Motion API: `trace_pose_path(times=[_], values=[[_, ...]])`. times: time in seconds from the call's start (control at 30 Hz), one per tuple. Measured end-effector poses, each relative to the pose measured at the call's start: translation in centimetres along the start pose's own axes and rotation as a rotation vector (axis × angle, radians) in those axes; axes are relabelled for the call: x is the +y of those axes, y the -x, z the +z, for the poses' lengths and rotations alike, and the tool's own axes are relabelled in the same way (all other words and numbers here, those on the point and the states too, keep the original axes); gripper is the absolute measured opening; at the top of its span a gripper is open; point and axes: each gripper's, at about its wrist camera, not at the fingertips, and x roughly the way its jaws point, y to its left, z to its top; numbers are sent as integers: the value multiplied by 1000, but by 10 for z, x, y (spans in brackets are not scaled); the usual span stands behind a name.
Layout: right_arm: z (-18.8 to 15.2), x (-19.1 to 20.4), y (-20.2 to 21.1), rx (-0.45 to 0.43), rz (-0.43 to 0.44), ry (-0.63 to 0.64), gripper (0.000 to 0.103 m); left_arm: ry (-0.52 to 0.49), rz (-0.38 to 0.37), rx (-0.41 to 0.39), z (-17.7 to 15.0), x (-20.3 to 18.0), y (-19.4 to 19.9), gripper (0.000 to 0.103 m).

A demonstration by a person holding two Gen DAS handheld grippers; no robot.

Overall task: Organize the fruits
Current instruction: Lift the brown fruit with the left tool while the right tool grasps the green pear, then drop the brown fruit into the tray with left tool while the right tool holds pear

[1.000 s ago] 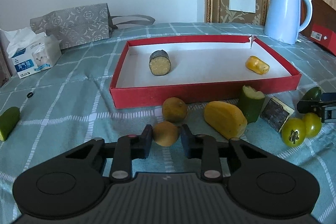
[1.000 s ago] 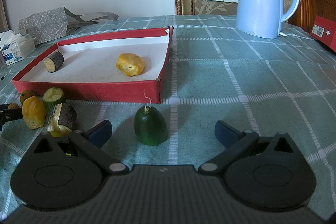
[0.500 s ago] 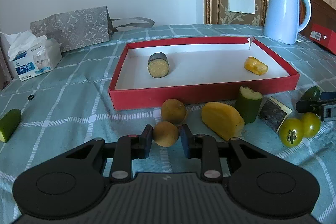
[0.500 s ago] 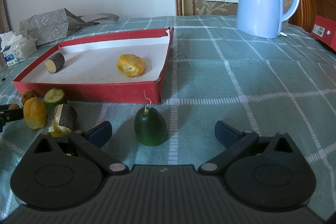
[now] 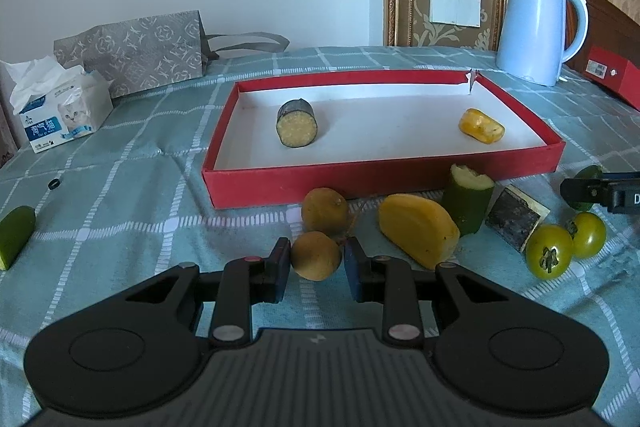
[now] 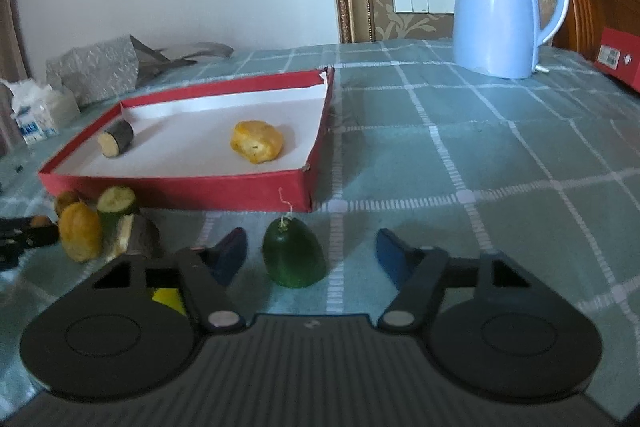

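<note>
Here, in the left wrist view, the left gripper [image 5: 316, 269] has its jaws closed on a small round brown fruit [image 5: 316, 255], which sits low over the checked cloth [image 5: 120, 195] just before the red tray [image 5: 360, 179]. Inside the tray lie a dark-skinned cut piece [image 5: 297, 129] and an orange piece [image 5: 481, 126]; a second brown fruit [image 5: 325, 211], a yellow wedge [image 5: 418, 229] and two green tomatoes [image 5: 564, 245] lie in front. In the right wrist view, the right gripper [image 6: 310, 253] has its jaws wide apart, either side of a green fruit [image 6: 294, 258] standing on the cloth, touching neither pad. A blue kettle [image 6: 506, 3] stands well behind.
</note>
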Motion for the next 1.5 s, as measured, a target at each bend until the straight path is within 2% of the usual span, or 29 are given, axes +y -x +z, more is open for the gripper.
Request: trace_pose_path(times=[0.1, 0.27, 0.6, 1.0, 1.13, 1.5], values=[[-1, 3, -1, 5, -18, 22, 54, 2, -2, 1, 0, 0, 0, 28], [-2, 8, 1, -1, -6, 49, 29, 6, -2, 1, 0, 0, 0, 28], [-2, 6, 3, -16, -18, 32, 29, 8, 2, 1, -1, 2, 0, 28], [0, 1, 6, -39, -16, -3, 29, 34, -3, -59, 1, 7, 11, 28], [-1, -1, 7, -40, -10, -15, 29, 54, -15, -107, 4, 11, 20, 28], [-1, 2, 5, -38, -16, -4, 29, 85, -6, -150, 34, 20, 11, 27]])
